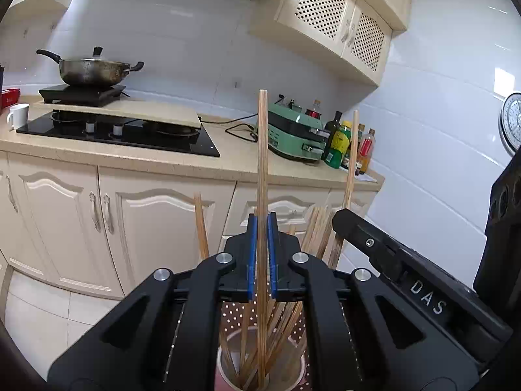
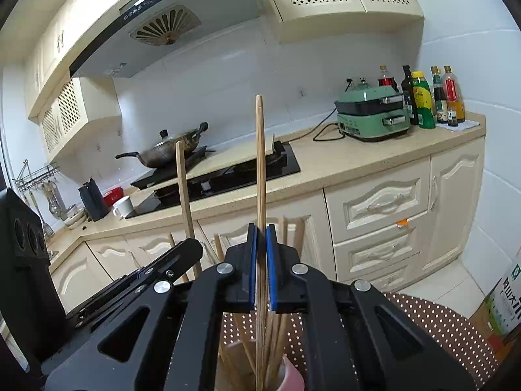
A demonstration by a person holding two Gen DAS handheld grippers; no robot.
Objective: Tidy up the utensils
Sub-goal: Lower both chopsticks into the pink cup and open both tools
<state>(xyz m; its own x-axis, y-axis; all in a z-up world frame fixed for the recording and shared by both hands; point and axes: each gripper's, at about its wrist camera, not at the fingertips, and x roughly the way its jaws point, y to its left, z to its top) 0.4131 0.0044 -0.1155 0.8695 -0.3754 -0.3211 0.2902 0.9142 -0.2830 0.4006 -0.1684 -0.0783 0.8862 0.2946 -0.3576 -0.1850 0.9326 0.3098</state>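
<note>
Left gripper [image 1: 263, 254] clamped on one upright chopstick [image 1: 262, 163], lower end inside the cup [image 1: 228, 368] on the dotted mat [image 1: 234, 316]. Right gripper [image 2: 261, 267] likewise pinches a chopstick [image 2: 260, 163] over the same cup [image 2: 293, 378]. Sticks look light, stiff, smooth, prone to pivot; mid-shaft hold seems best.

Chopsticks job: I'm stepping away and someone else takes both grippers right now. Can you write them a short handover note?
Left gripper: shut on one upright chopstick, its lower end down in the pink cup.
Right gripper: shut on another upright chopstick, lower end also reaching into the cup.
The cup stands on the dotted mat and already holds a bundle of chopsticks.
Done: most chopsticks are in the cup.
Left: release both held chopsticks into it. Any others outside are out of view.
</note>
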